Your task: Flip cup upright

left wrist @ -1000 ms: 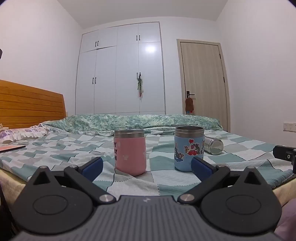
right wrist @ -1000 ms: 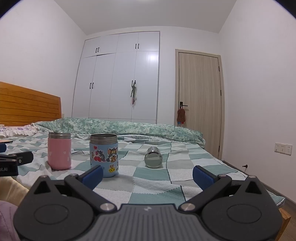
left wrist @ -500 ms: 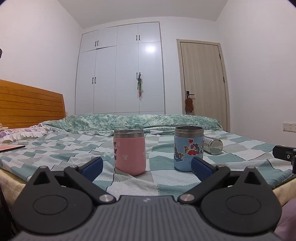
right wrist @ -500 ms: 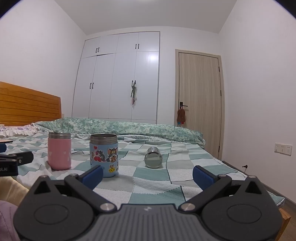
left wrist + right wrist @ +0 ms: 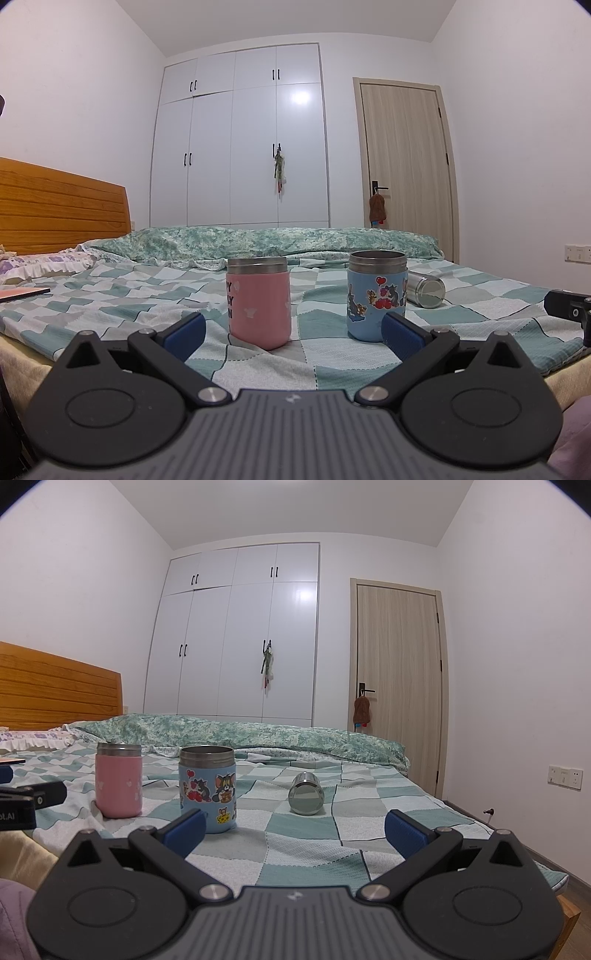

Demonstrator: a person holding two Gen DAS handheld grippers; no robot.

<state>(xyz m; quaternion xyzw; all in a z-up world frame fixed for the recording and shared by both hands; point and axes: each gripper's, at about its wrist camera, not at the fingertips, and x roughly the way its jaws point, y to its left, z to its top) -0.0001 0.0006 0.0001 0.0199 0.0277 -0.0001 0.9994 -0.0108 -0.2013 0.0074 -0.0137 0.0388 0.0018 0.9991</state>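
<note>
The left gripper (image 5: pixel 291 330) has its jaws spread wide and grips nothing; the pink cup (image 5: pixel 258 302) stands upright ahead between its fingers, clear of both. The right gripper (image 5: pixel 294 829) is equally wide open and empty. The steel cup (image 5: pixel 306 793) lies on its side on the checked bedspread (image 5: pixel 303 843), ahead between the right fingers, untouched. The blue cartoon cup (image 5: pixel 207 788) stands upright just beyond the right gripper's left fingertip (image 5: pixel 184 830).

Bed (image 5: pixel 303 830): carries all three cups.
Left cup (image 5: pixel 119 780): upright, far left.
Middle cup (image 5: pixel 207 788): upright, just right of the left cup, slightly nearer.
Fallen cup (image 5: pixel 306 793): on its side, right of the middle cup, apart from it.
Wardrobe (image 5: pixel 236 635): behind the bed.
Door (image 5: pixel 397 679): right of the wardrobe.
</note>
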